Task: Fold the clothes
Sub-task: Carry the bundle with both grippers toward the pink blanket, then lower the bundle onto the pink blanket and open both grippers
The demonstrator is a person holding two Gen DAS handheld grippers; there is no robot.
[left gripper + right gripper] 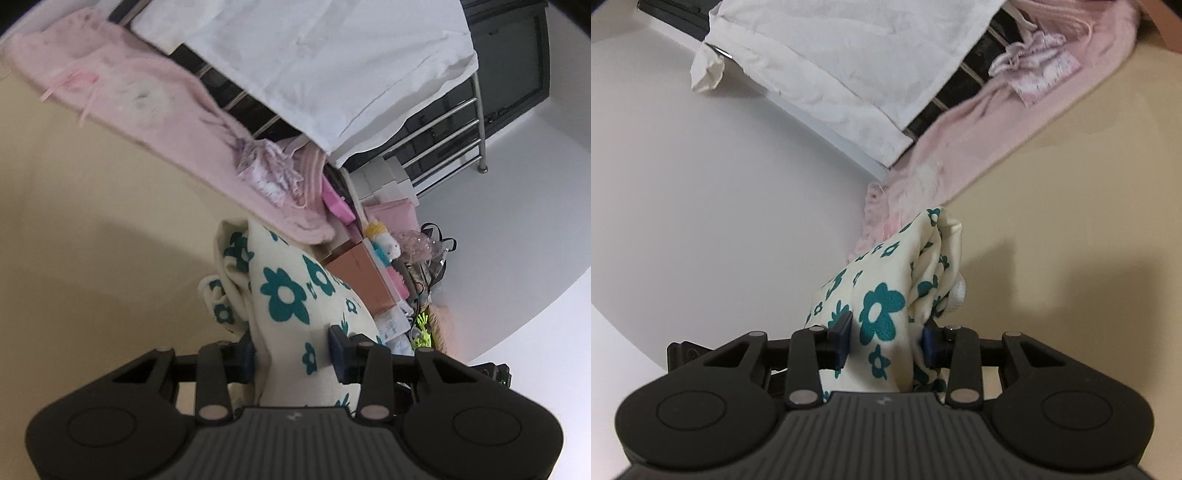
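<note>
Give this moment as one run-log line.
left claw: shut on floral garment | right claw: shut on floral garment | pink garment: on table

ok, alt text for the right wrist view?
The right gripper is closed on a bunched cream cloth with teal flowers, held above a beige table. Behind it a pink fuzzy garment lies along the table's edge, and a white cloth hangs over a dark rack.

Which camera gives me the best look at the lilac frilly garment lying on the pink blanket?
Left wrist: the lilac frilly garment sits mid-frame, ruffles and print visible. The right wrist view shows it smaller, near the top edge.
</note>
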